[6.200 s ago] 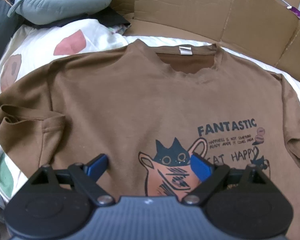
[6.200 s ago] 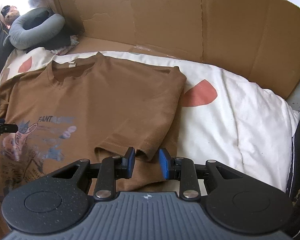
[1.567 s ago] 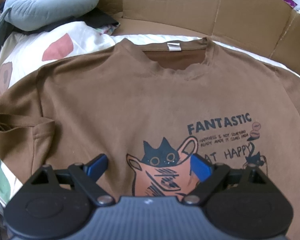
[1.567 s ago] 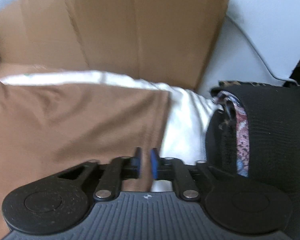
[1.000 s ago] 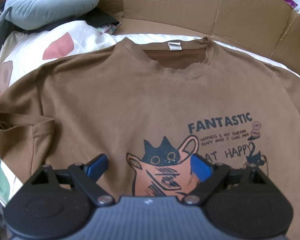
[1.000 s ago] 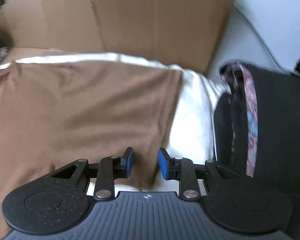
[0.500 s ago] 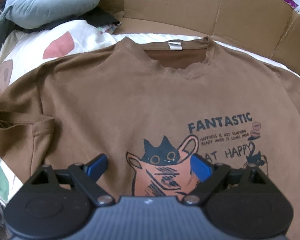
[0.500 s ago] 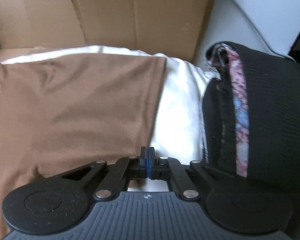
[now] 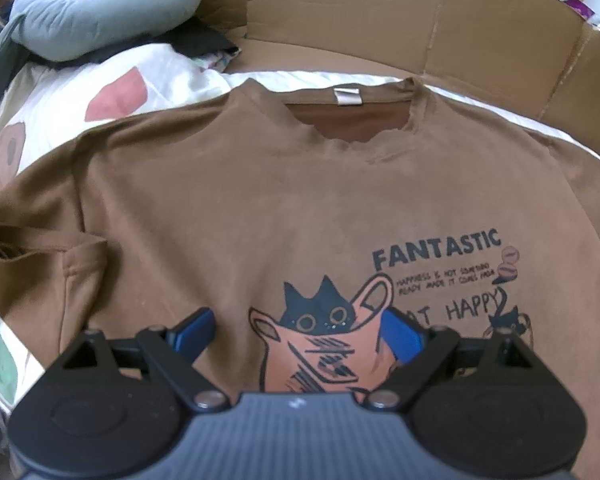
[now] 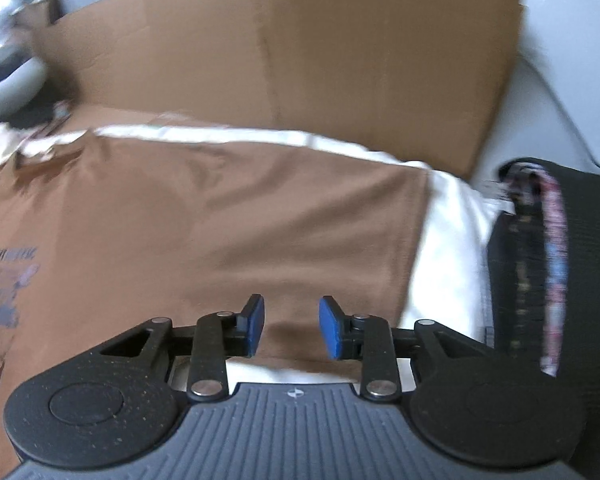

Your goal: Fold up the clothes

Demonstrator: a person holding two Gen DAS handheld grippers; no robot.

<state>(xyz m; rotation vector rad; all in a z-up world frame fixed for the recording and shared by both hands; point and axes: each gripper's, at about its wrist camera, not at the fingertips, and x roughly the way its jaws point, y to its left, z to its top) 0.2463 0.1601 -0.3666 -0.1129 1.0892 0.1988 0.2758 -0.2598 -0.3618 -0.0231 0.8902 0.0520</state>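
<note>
A brown T-shirt with a black cat print and the word FANTASTIC lies front up on a white bedspread. Its left sleeve is rumpled and folded over. My left gripper hovers wide open over the cat print, with nothing between its blue pads. In the right wrist view the shirt's right sleeve is spread flat. My right gripper is open just above that sleeve's lower hem, holding nothing.
Brown cardboard walls stand behind the bed. A grey neck pillow lies at the back left. A black garment with a patterned strap is piled at the bed's right edge, close to the sleeve.
The right gripper, shut half a second ago near the sleeve's corner, has opened and shifted left over the sleeve. The sleeve, bunched earlier, lies spread out. The left gripper has stayed put.
</note>
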